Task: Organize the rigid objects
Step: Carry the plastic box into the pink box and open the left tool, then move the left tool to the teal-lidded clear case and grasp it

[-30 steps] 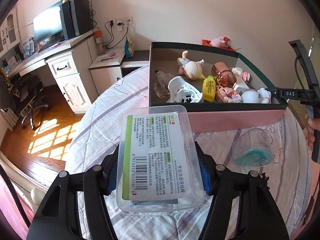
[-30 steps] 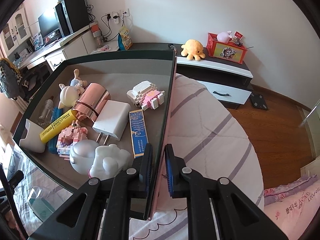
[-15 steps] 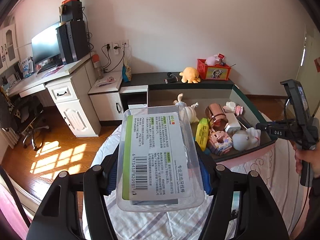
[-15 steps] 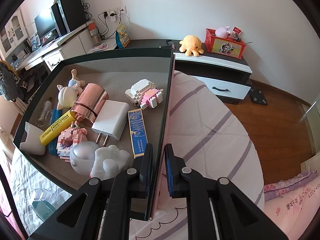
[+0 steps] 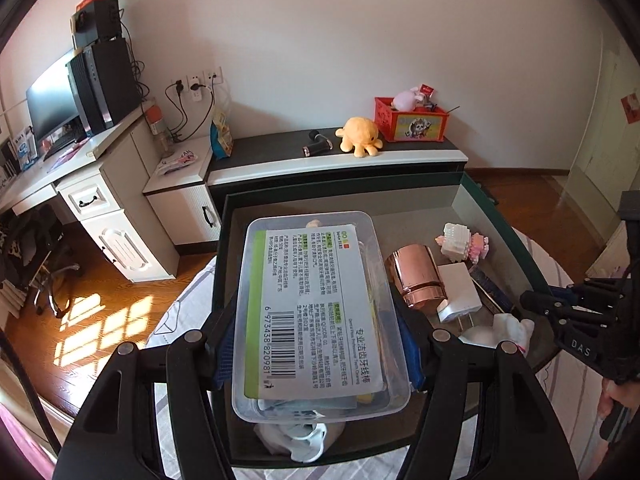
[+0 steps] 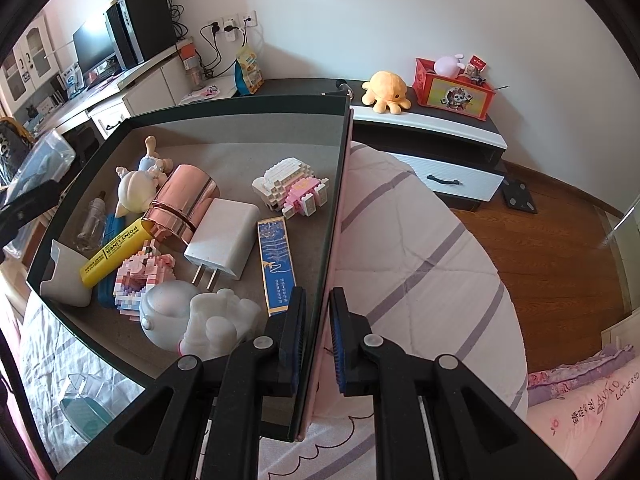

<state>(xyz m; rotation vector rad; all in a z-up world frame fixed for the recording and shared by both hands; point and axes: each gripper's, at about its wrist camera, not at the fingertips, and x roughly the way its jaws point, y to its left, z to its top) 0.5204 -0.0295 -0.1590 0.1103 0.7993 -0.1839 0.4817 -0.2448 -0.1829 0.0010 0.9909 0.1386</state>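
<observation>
Left claw [image 5: 318,344] grips a clear plastic floss-pick box [image 5: 316,312] by its two long sides, blue pads pressed flat against them, label and barcode facing up. It holds the box in the air over the near-left part of the dark green storage box [image 5: 516,236], pointing steeply down; a white item shows just beneath it. To its right inside the storage box lie a rose-gold cylinder [image 5: 416,278], a white charger [image 5: 458,292] and a white-and-pink brick model [image 5: 464,240], close together; the far strip of grey floor along the back wall is bare.

Right claw [image 6: 318,334] is closed tight on the storage box's right wall, one finger inside, one outside against the pink outer face, angled downward. Just inside that wall lies a blue-and-gold flat pack [image 6: 276,264], with a white astronaut figure [image 6: 196,320] beside the inner finger. A yellow highlighter [image 6: 114,252] and a cream doll figure [image 6: 134,190] crowd the left half. The storage box sits on a striped bed [image 6: 420,248], open quilt to its right.
</observation>
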